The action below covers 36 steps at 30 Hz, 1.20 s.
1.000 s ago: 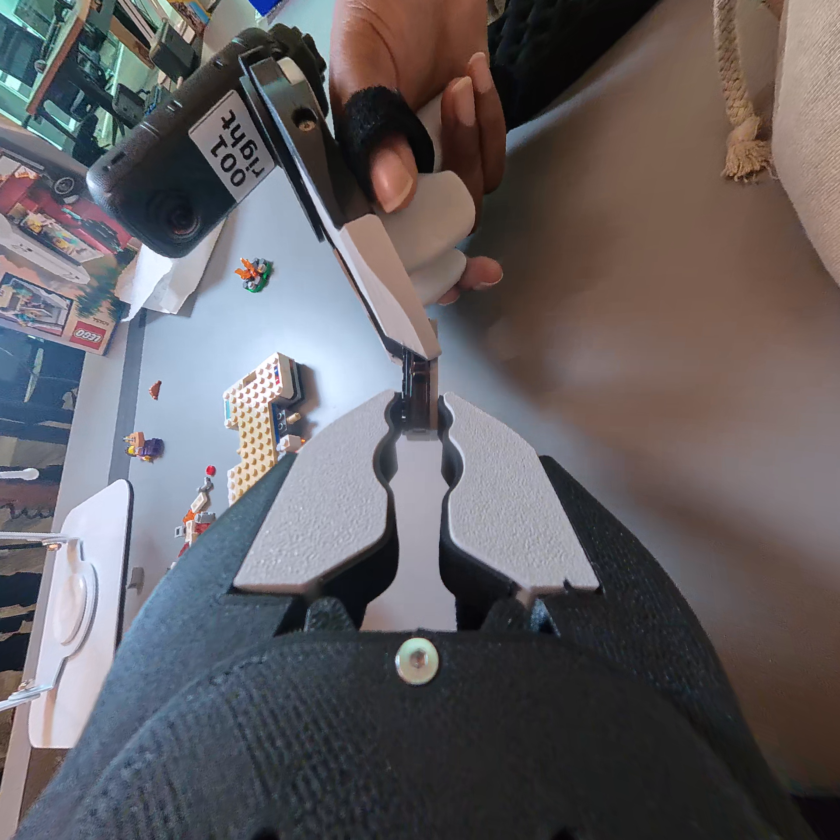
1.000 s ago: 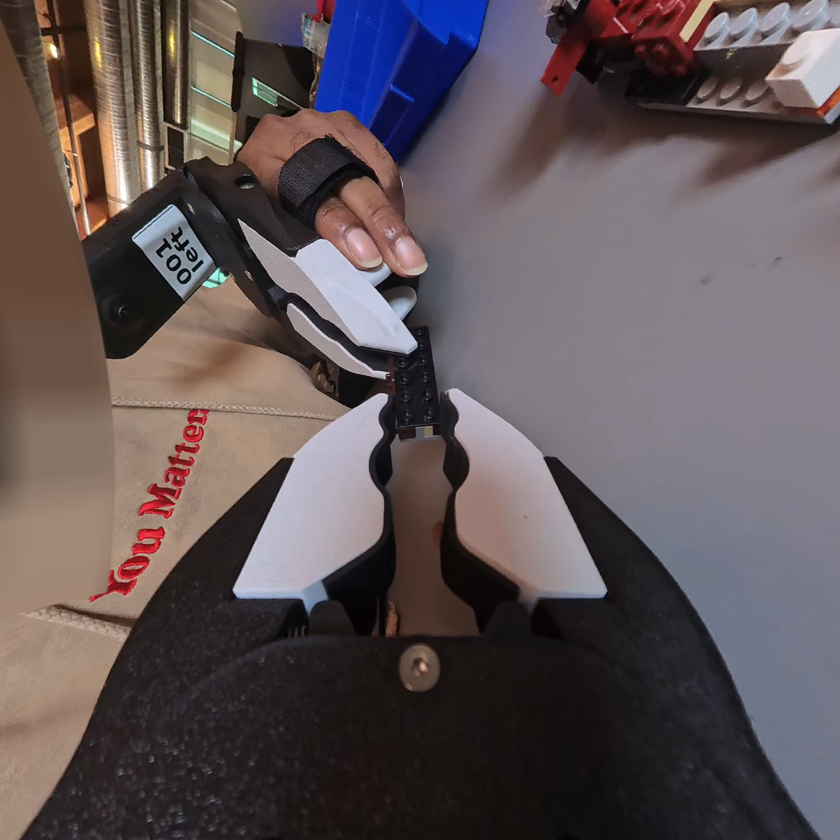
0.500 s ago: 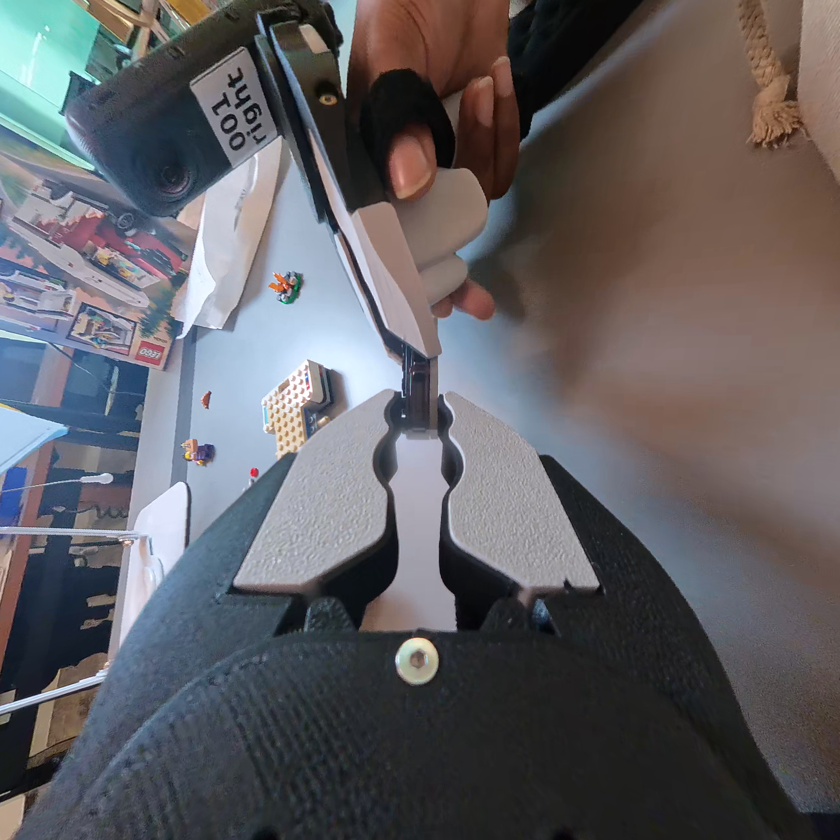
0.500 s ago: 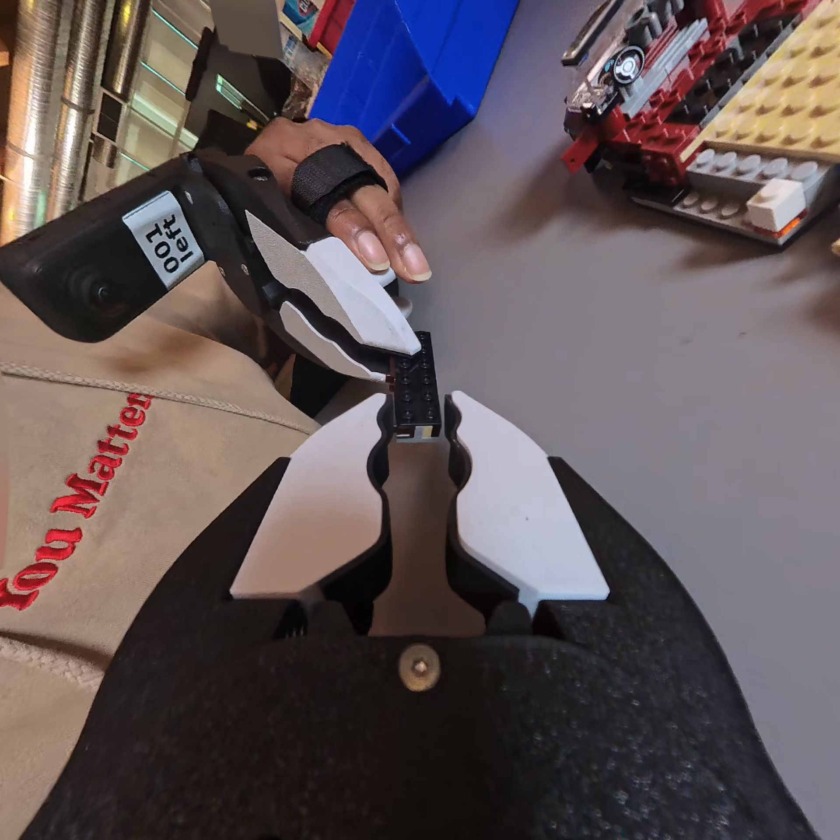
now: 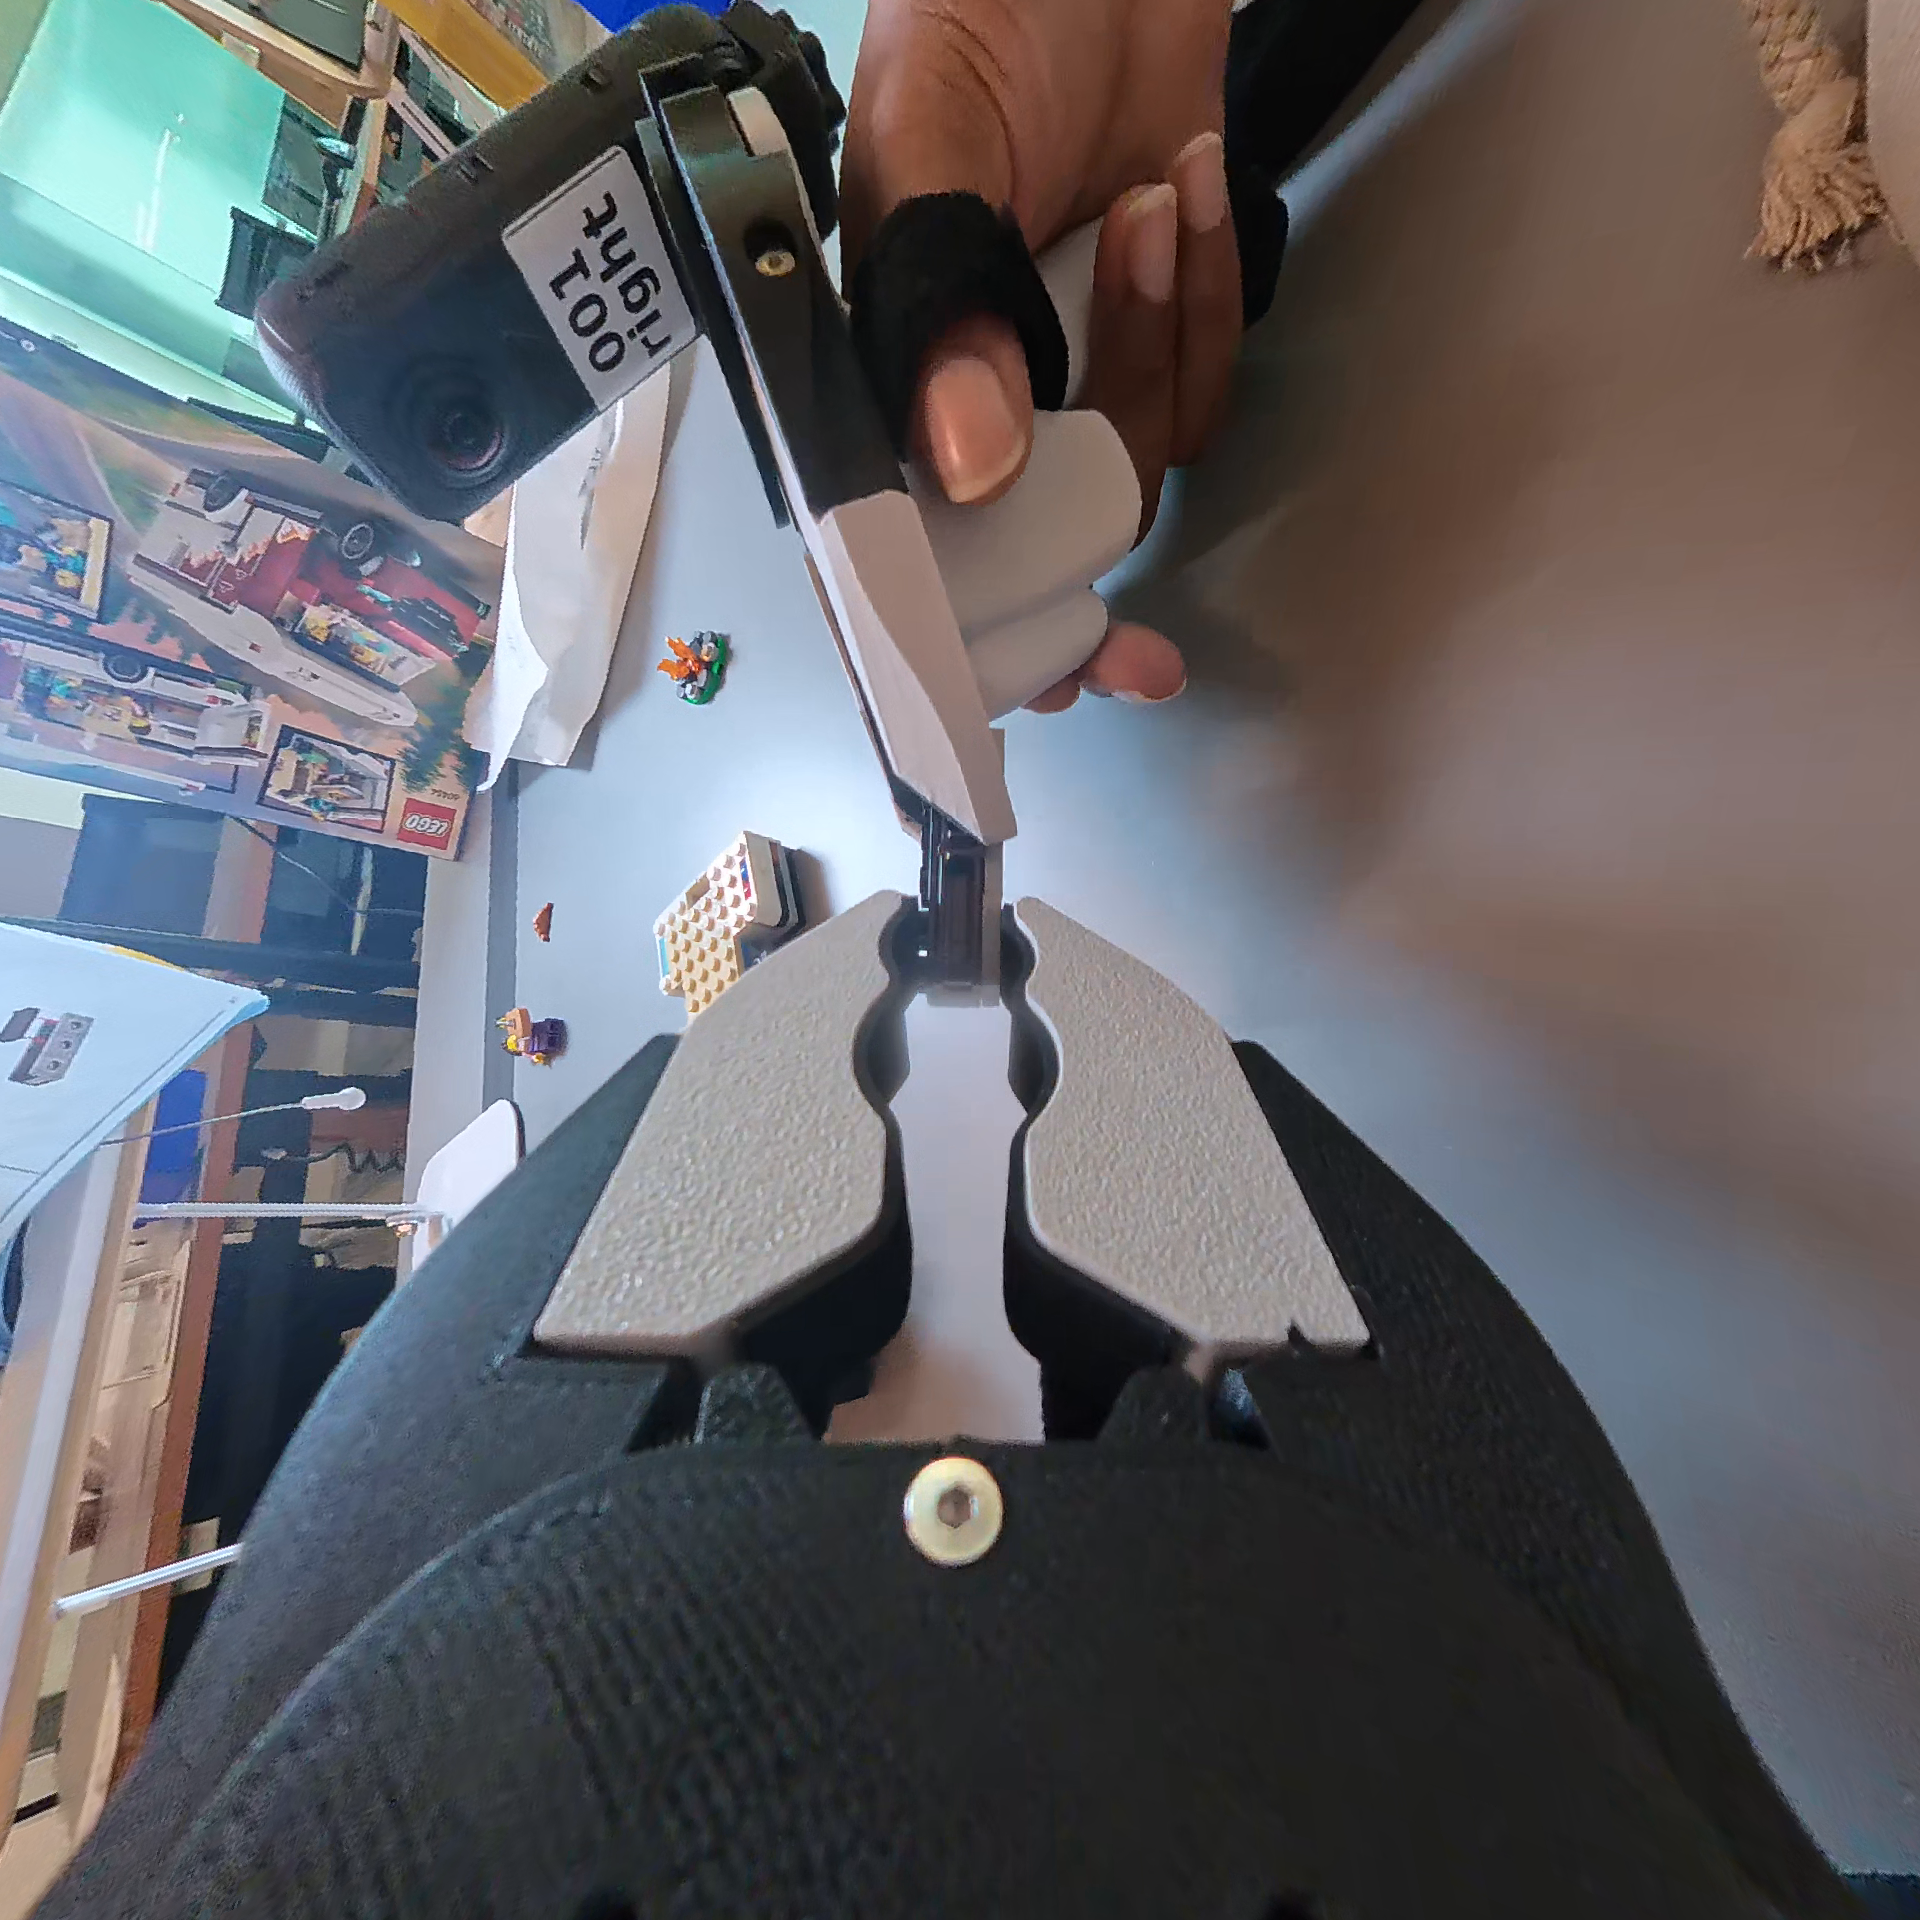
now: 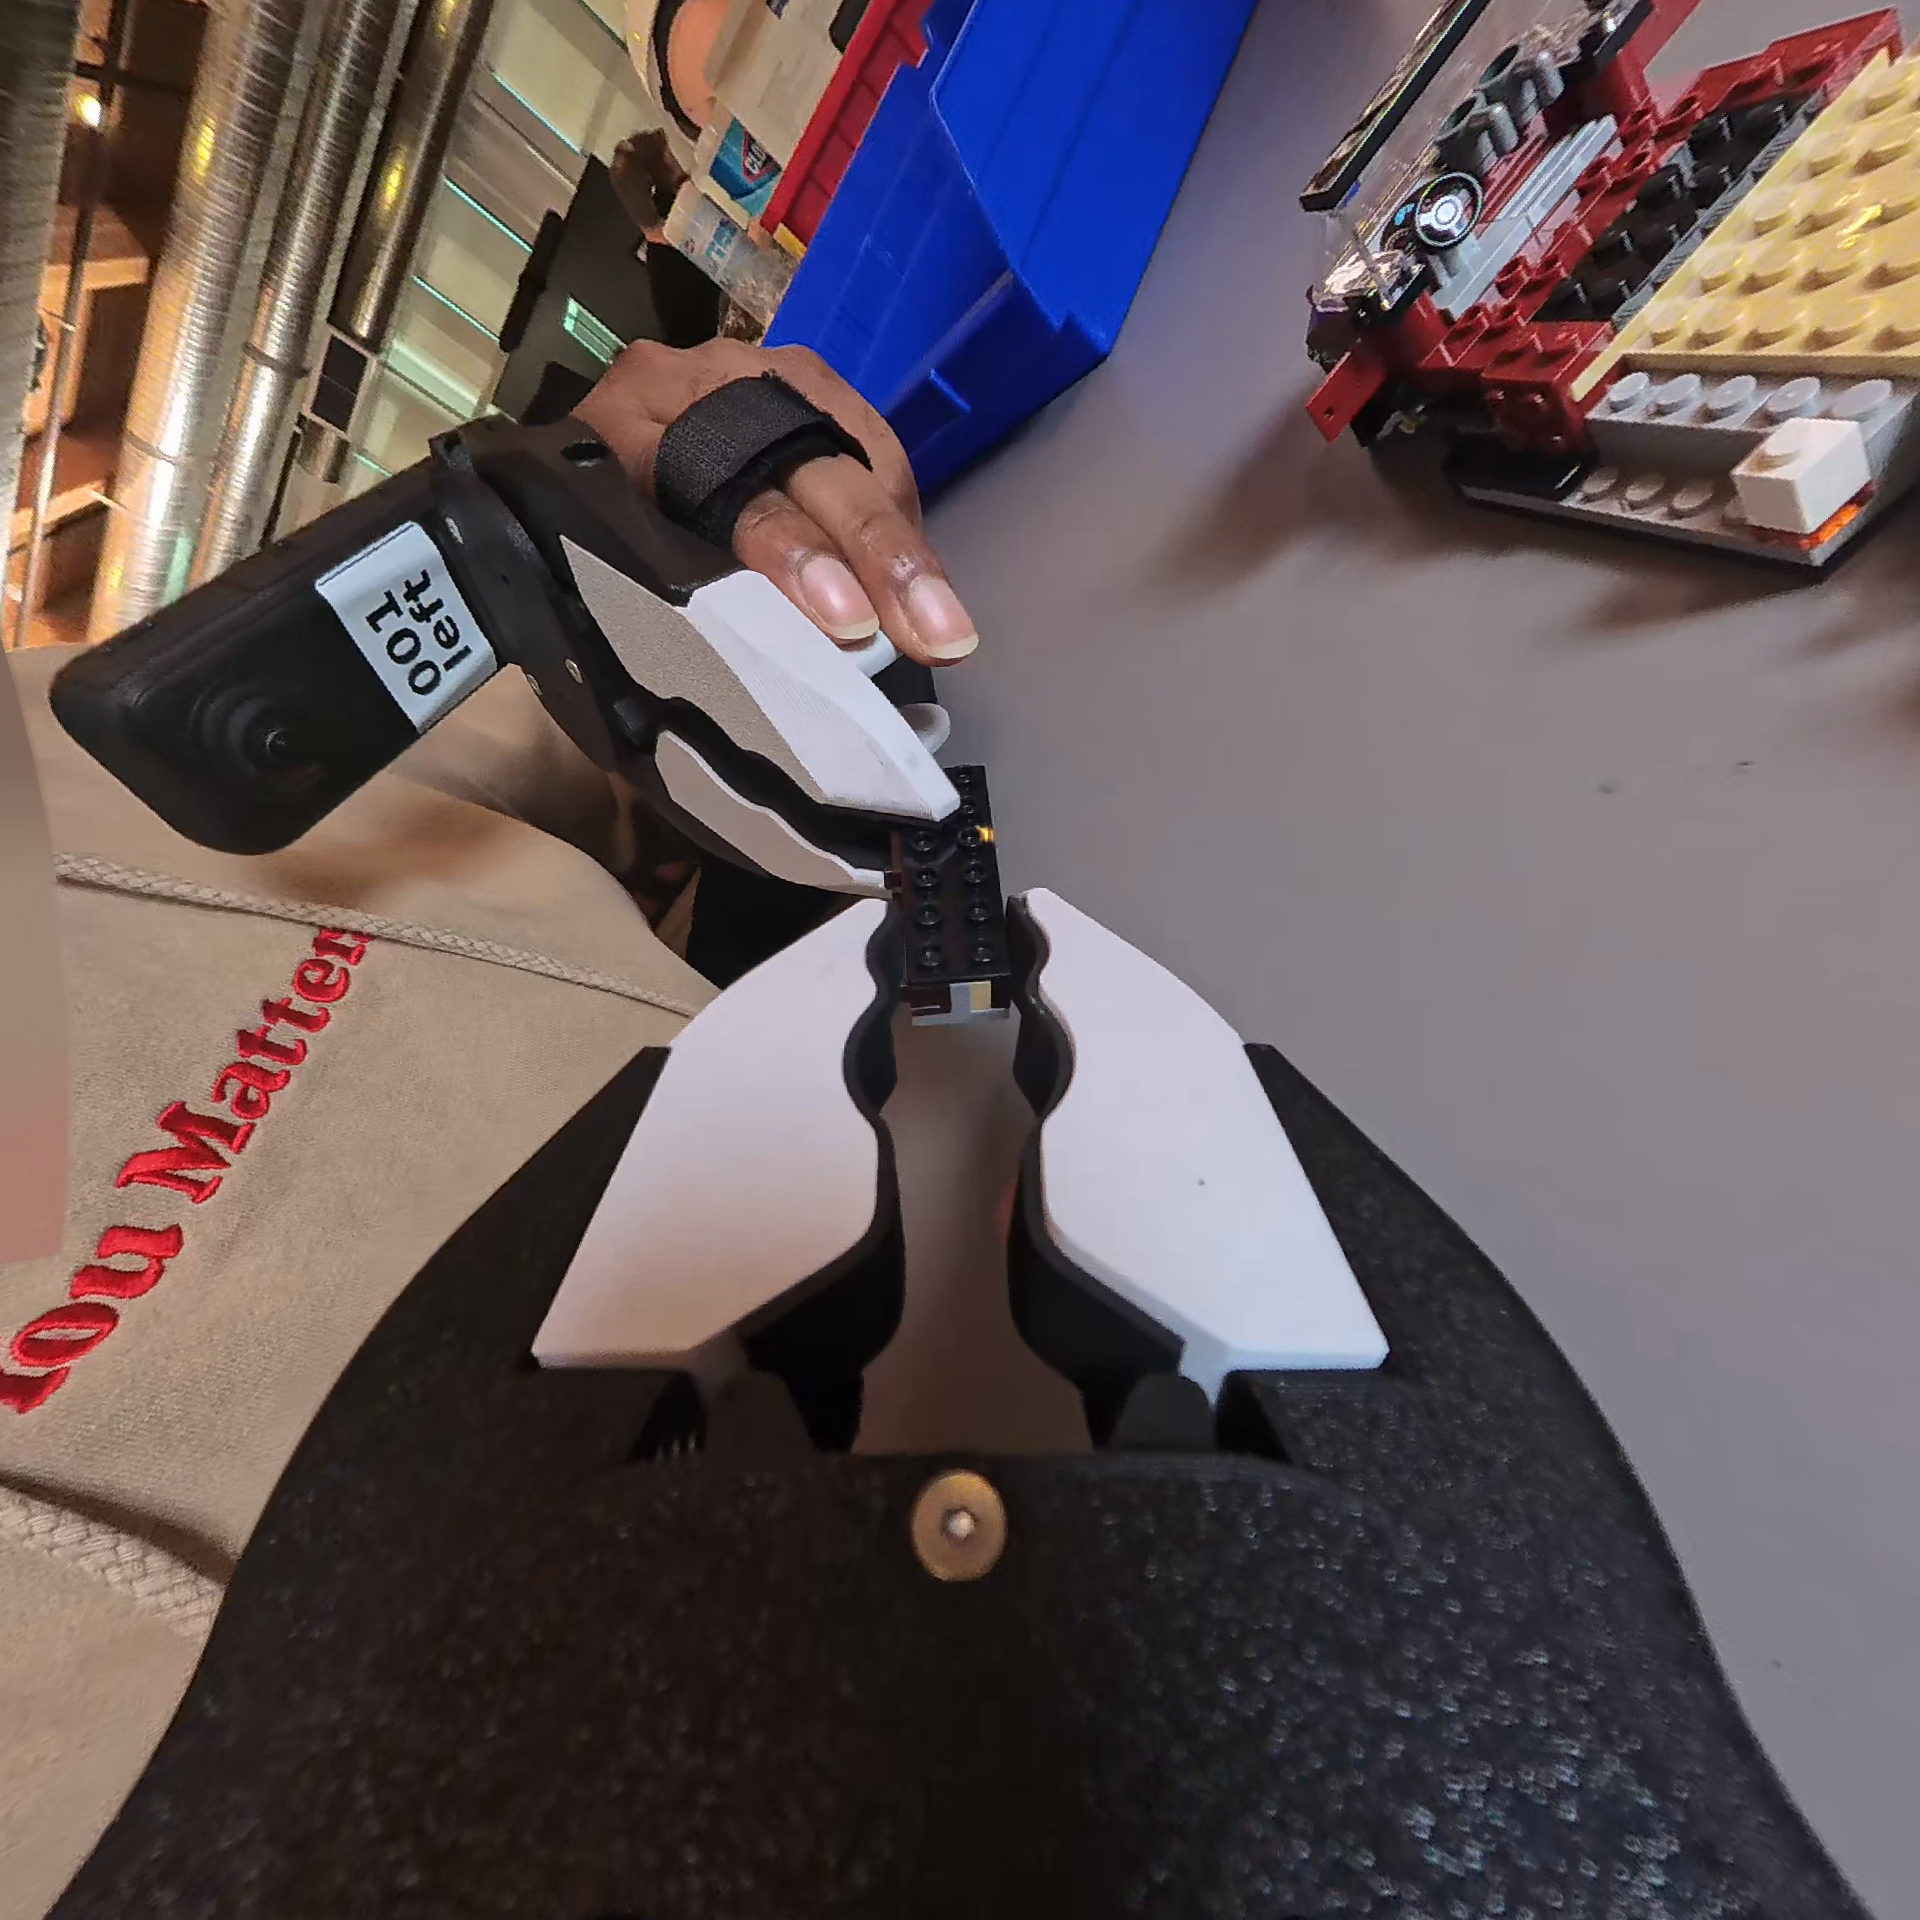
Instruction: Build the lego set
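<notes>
A small stack of bricks, black and studded on top with brown and grey layers beneath (image 6: 951, 904), is held above the grey table (image 6: 1455, 935) by both grippers at once. My right gripper (image 6: 956, 940) is shut on its near end, with both pads against its long sides. My left gripper (image 5: 954, 935) is shut on the same stack (image 5: 951, 925), seen edge-on, gripping its flat faces. Each view shows the other gripper: the left one comes in from the left in the right wrist view (image 6: 821, 748), and the right one comes from above in the left wrist view (image 5: 914, 665).
A red, grey and tan brick build (image 6: 1662, 291) and a blue bin (image 6: 987, 208) stand far on the table. A tan build (image 5: 717, 925), a small figure (image 5: 532, 1036), an orange-green piece (image 5: 694, 660), paper (image 5: 571, 582) and a set box (image 5: 208, 644) lie left. A beige sweatshirt (image 6: 260, 1039) is close. The tips of both grippers are at nearly the same place. From either gripper's tips it is about 25 centimeters to the orange-green piece (image 5: 694, 660).
Both grippers have tilted and shifted together with the stack still between them. The right pads eased off the stack half a second ago and have come together on it once more.
</notes>
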### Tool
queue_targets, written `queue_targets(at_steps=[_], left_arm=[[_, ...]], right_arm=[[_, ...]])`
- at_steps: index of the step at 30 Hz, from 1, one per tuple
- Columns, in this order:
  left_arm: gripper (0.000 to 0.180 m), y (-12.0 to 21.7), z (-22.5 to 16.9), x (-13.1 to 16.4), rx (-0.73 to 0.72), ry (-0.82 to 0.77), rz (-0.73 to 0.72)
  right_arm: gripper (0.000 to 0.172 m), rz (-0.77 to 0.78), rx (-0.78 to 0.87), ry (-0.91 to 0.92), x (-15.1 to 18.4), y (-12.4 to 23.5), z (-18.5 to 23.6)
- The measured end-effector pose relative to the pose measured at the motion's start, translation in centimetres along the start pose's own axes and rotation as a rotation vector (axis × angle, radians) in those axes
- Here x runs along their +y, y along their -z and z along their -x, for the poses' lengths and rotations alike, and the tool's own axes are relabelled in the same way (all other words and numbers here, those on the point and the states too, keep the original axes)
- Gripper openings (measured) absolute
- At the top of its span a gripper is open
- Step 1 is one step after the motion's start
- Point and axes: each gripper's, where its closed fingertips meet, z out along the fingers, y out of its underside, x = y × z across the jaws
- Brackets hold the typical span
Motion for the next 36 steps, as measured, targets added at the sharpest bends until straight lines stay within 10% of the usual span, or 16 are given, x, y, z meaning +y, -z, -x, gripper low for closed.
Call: queue_targets(at_steps=[10,21,36], left_arm=[[0.015,0.0,0.0,0.0,-0.008,0.025,-0.024],[0.032,1.0,1.0,-1.2,0.328,0.821,-0.339],[0.020,1.1,1.1,-1.6,0.332,0.842,-0.375]], right_arm=[[0.019,-0.011,0.056,0.139,-0.1,0.0,-0.3],[0.019,-0.047,0.029,0.344,-0.8,0.5,1.2],[0.019,-0.070,0.134,0.600,-1.3,0.6,1.4]])
